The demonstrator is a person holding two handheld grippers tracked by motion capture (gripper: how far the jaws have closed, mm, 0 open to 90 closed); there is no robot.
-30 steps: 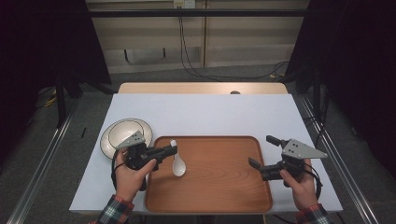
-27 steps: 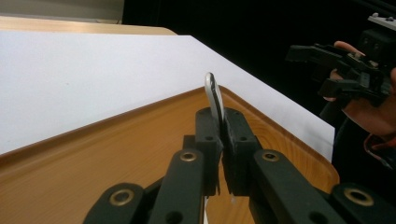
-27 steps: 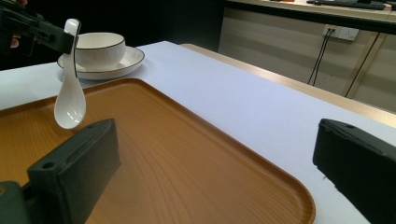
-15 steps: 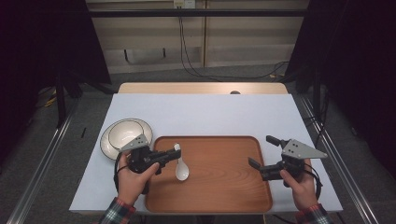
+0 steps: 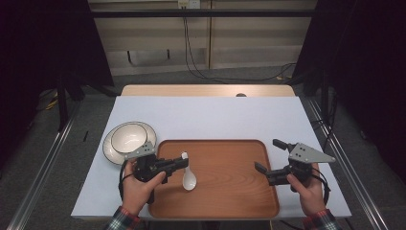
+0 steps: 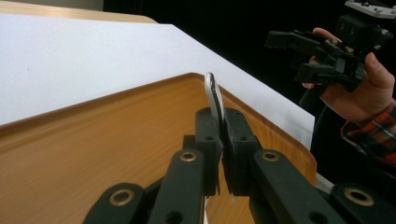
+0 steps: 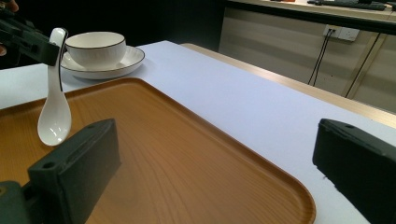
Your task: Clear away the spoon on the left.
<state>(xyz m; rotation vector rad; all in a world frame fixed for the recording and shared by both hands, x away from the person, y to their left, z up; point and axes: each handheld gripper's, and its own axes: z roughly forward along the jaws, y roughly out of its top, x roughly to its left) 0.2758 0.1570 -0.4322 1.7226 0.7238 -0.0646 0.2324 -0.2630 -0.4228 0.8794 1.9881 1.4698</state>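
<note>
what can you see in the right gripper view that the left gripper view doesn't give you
Right gripper view: the white bowl sitting on its plate, the spoon's rounded scoop hanging above the tray, and the right gripper with its jaws wide apart and nothing between them. Left gripper view: the left gripper shut on the spoon's handle, seen edge-on, and the person's right hand. Both: the wooden tray, the white tabletop and the spoon.
</note>
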